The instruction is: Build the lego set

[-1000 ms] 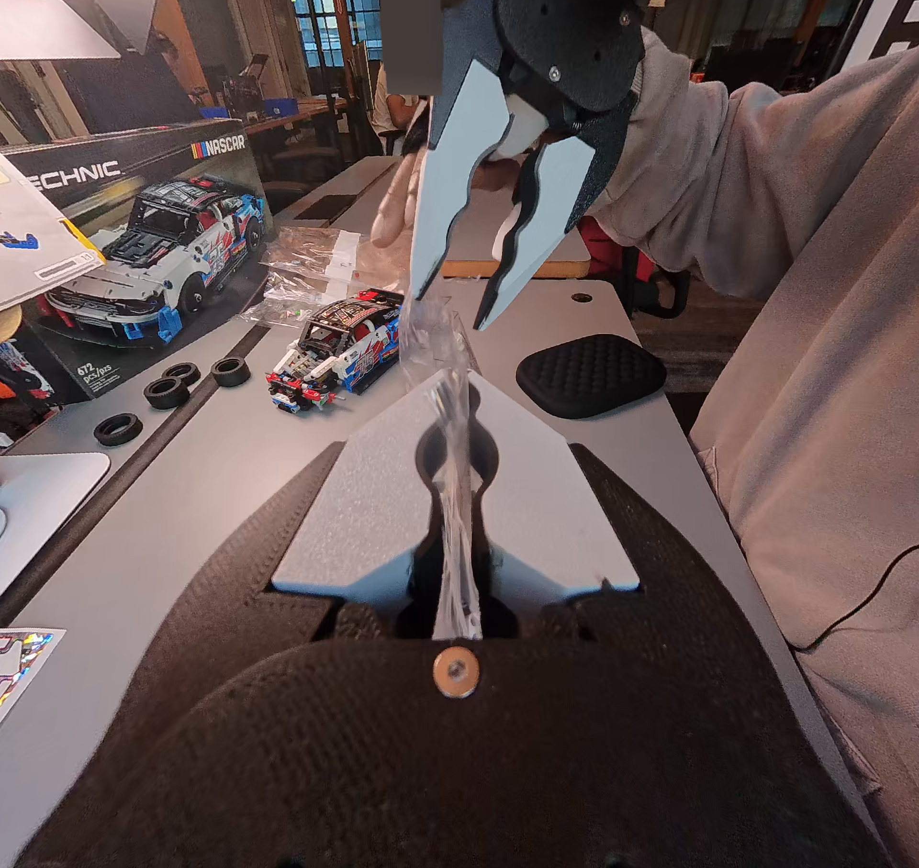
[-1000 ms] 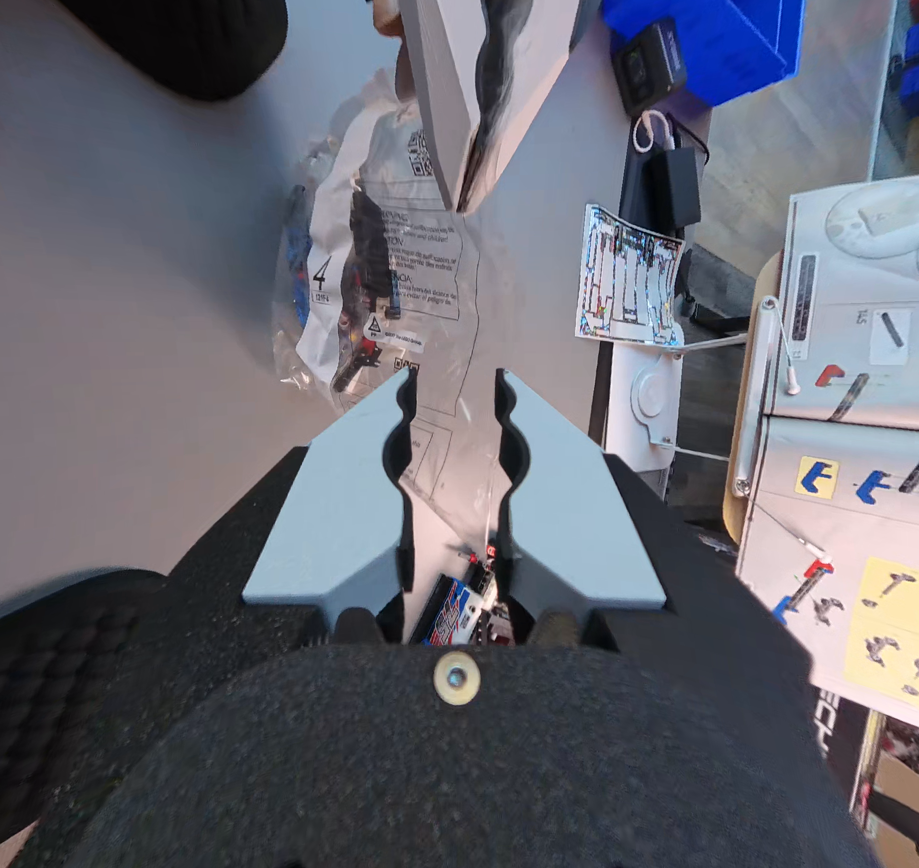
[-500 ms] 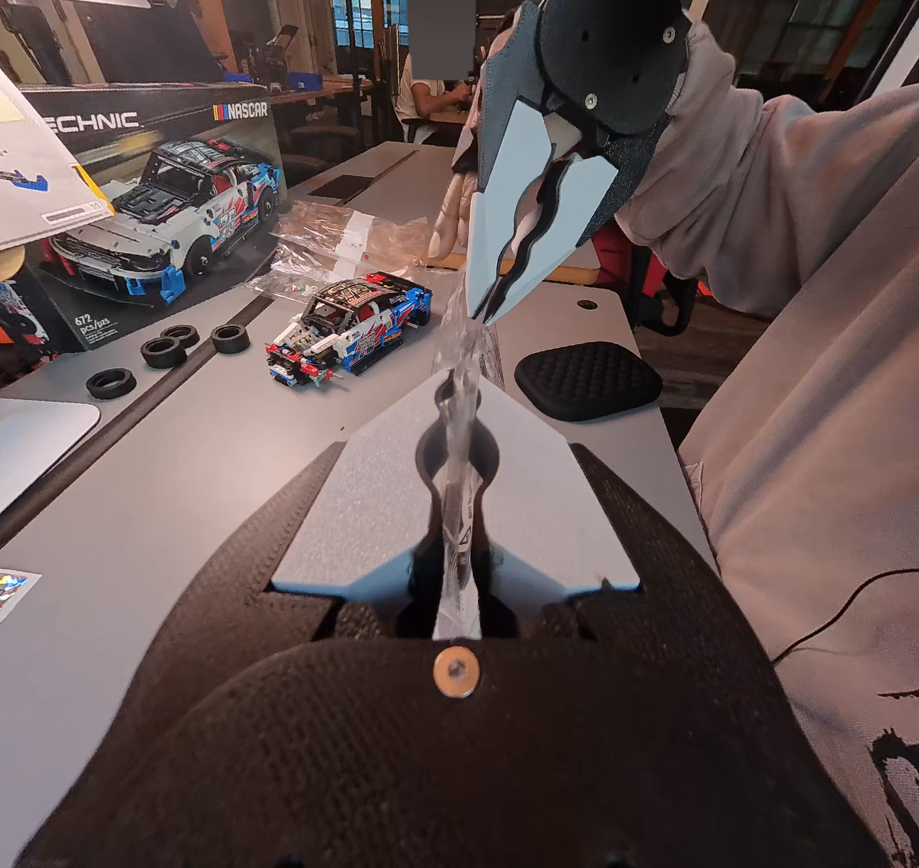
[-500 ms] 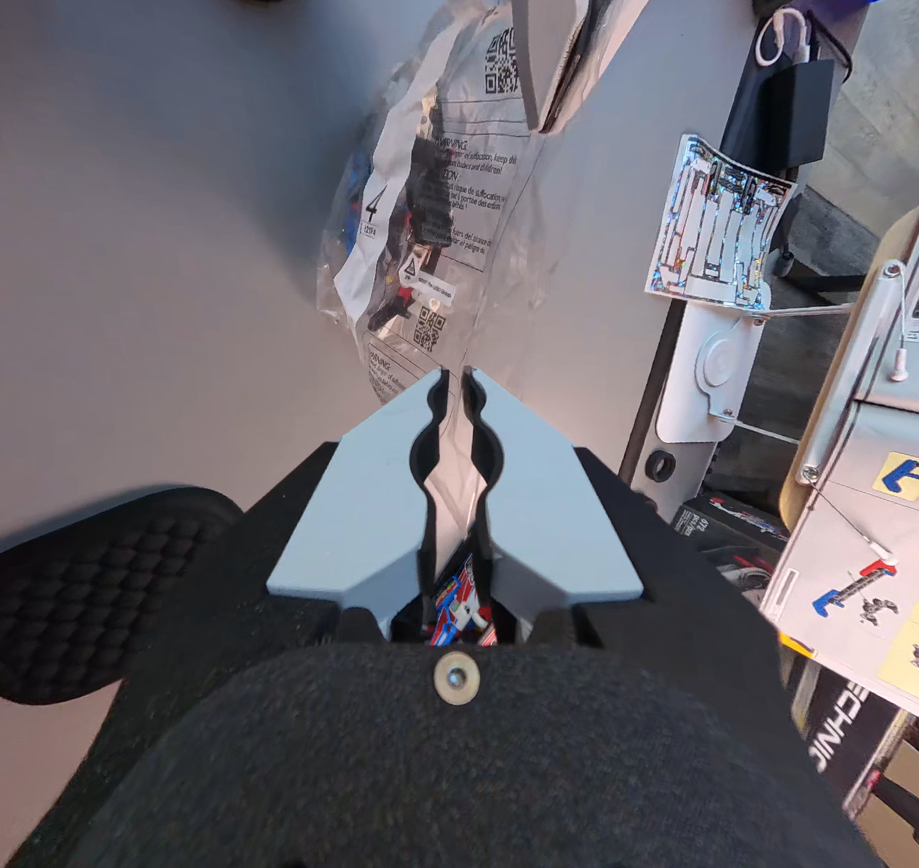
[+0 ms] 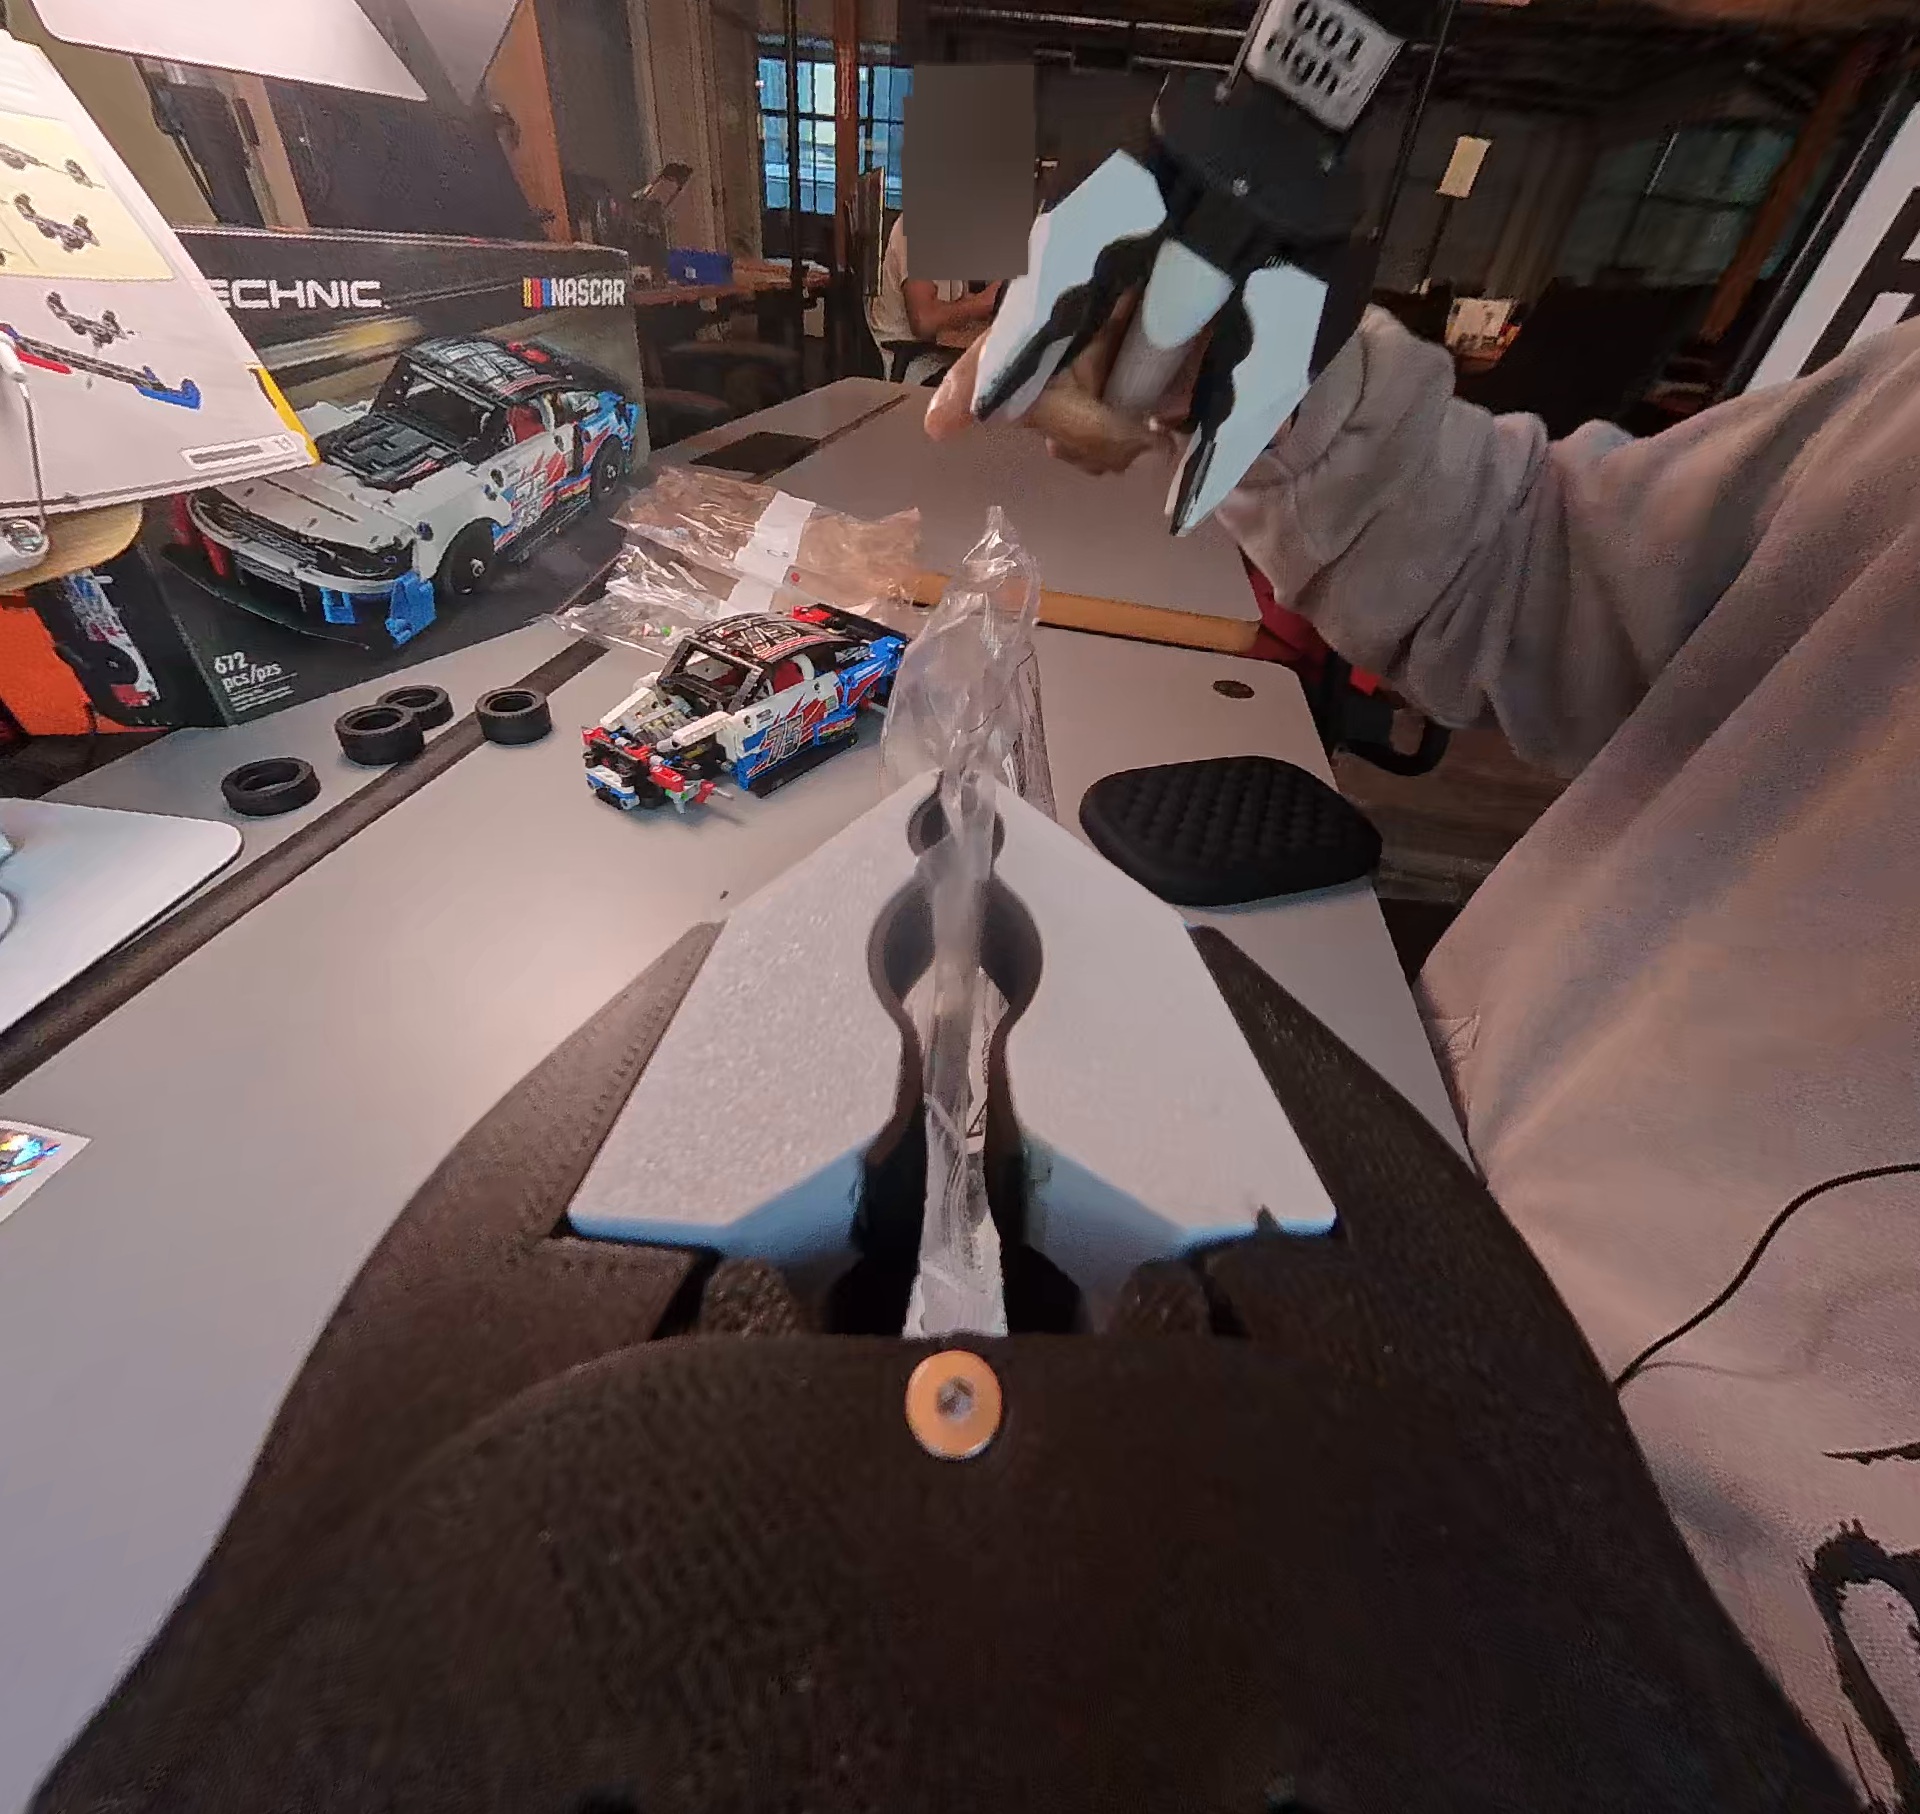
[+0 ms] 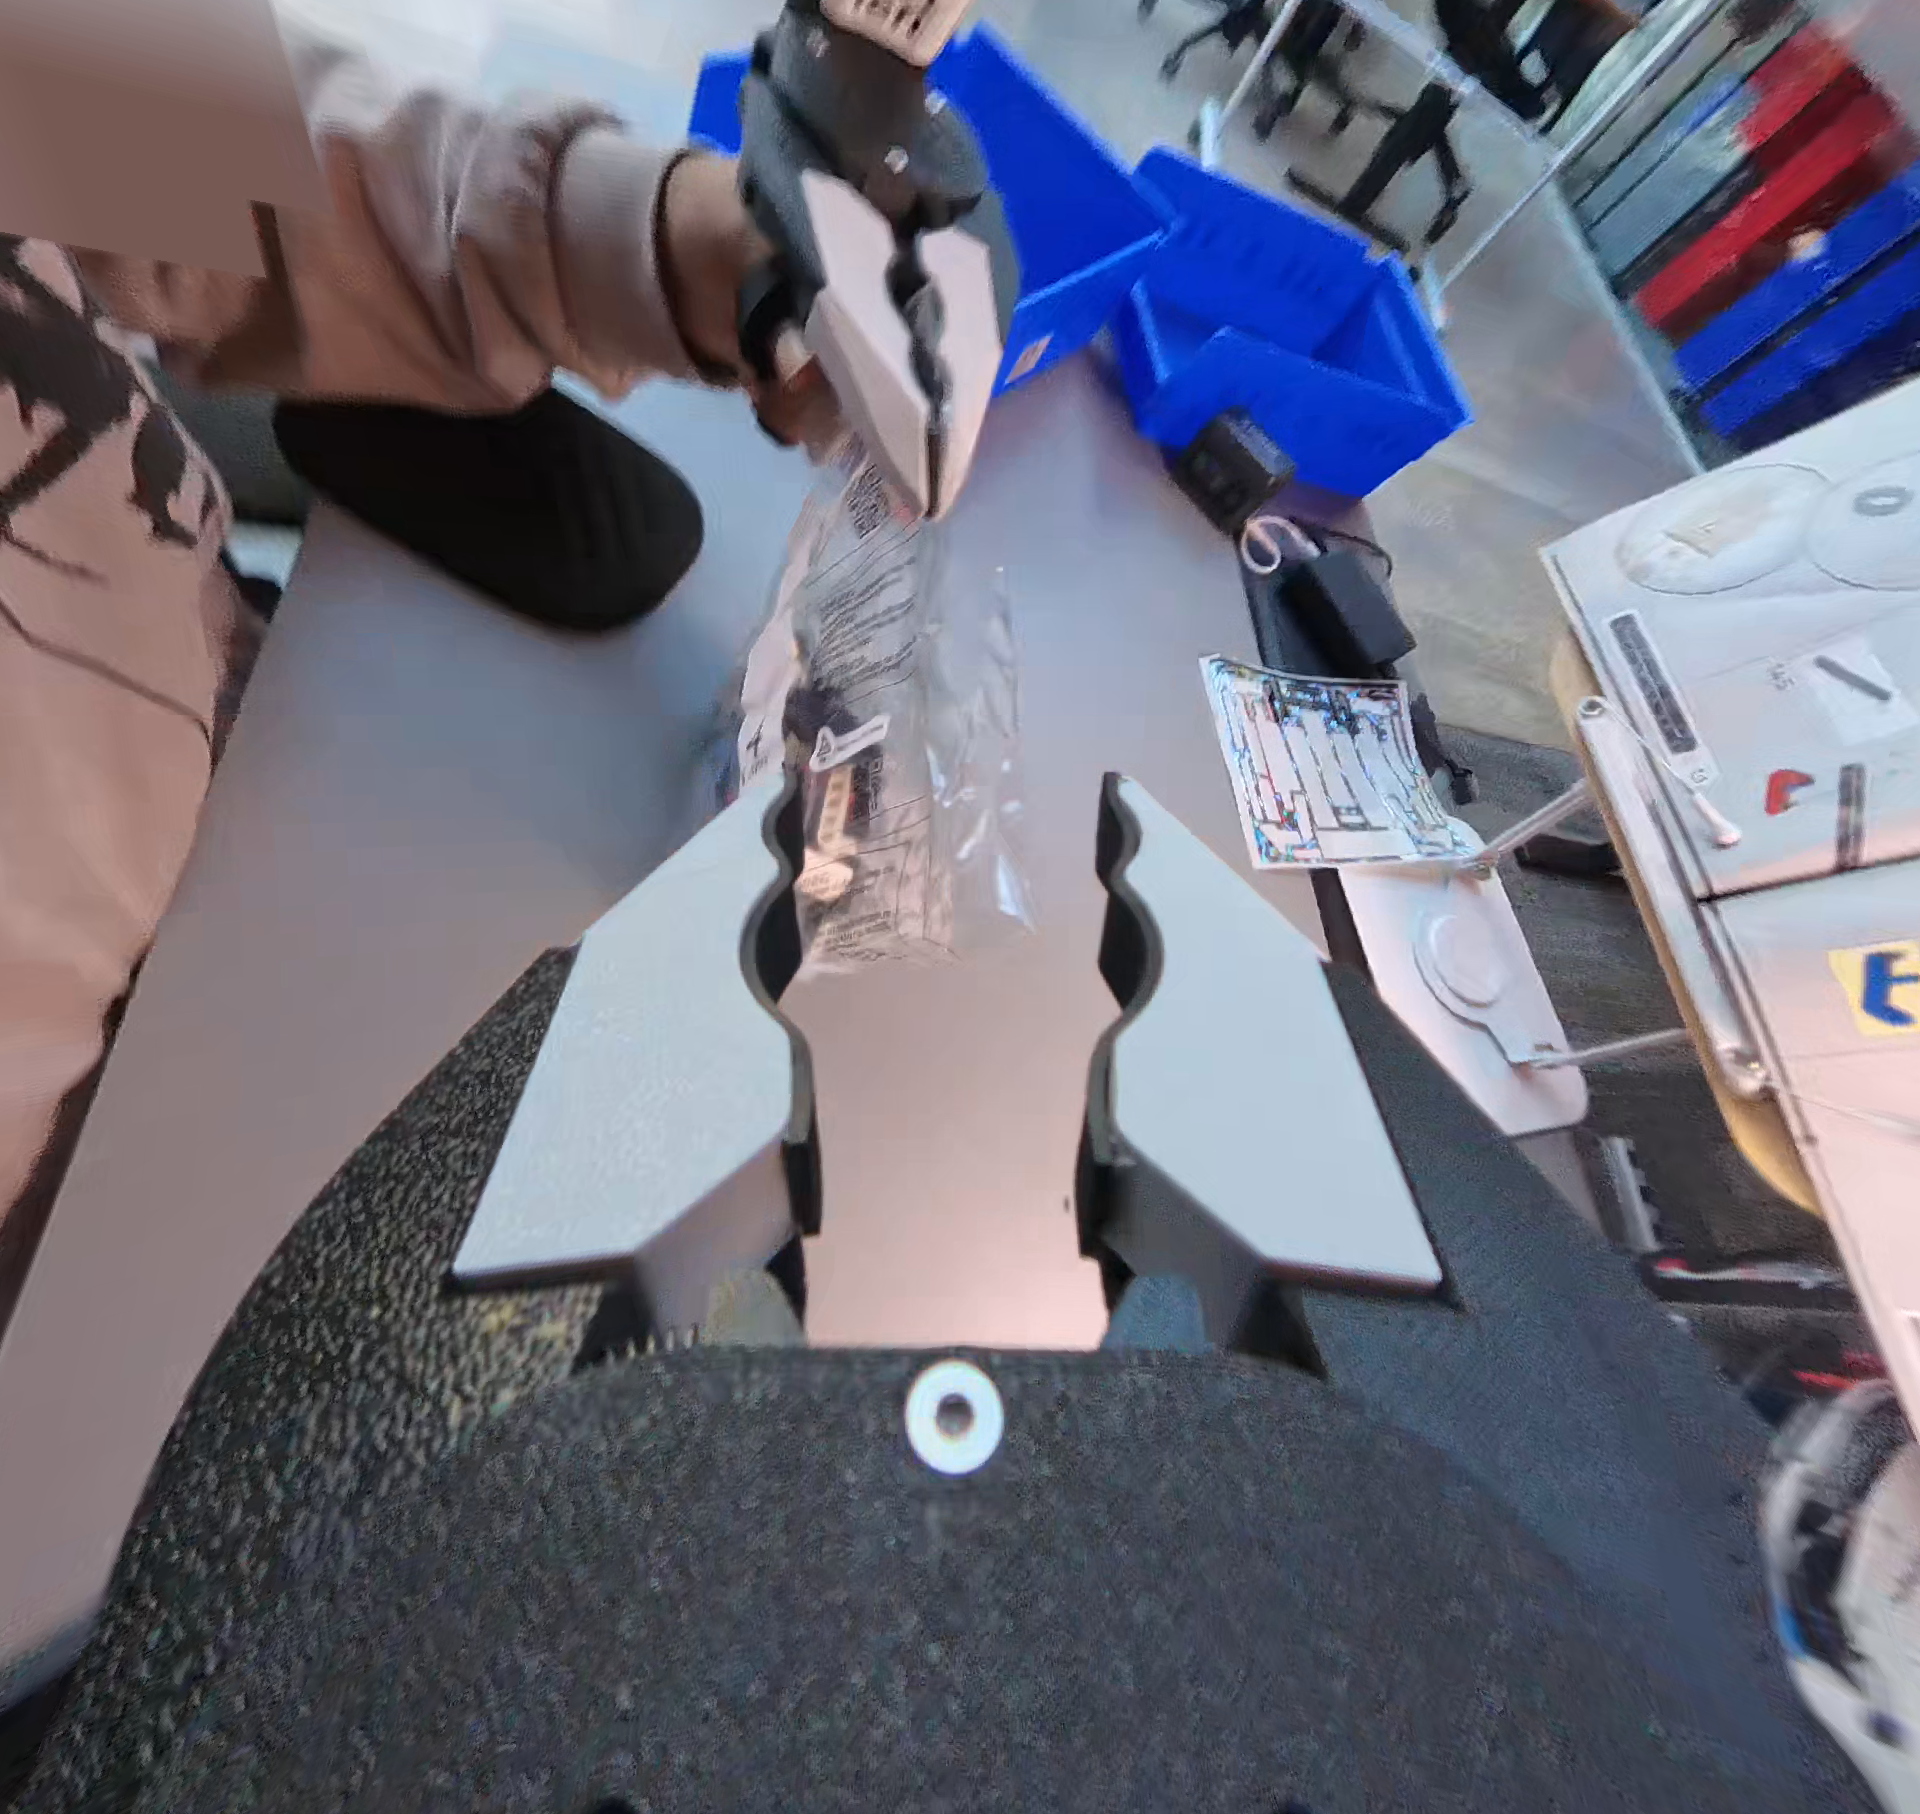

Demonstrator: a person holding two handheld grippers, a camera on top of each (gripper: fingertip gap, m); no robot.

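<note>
Holding the clear parts bag (image 5: 961, 684) pinched in my L gripper (image 5: 954, 829), which stays clamped on its top edge; bag hangs above the table (image 5: 436, 933) near its front edge, pieces low inside. R gripper (image 6: 951, 829), closed on the bag 0.5 s ago, has let go & pulled back, jaws wide, empty. Meaning: bag prob. not torn open yet; regrip needed. Part-built car (image 5: 743, 710) sits mid-table, four loose tyres (image 5: 379, 730) toward the far-L edge by the set box (image 5: 343, 476).
</note>
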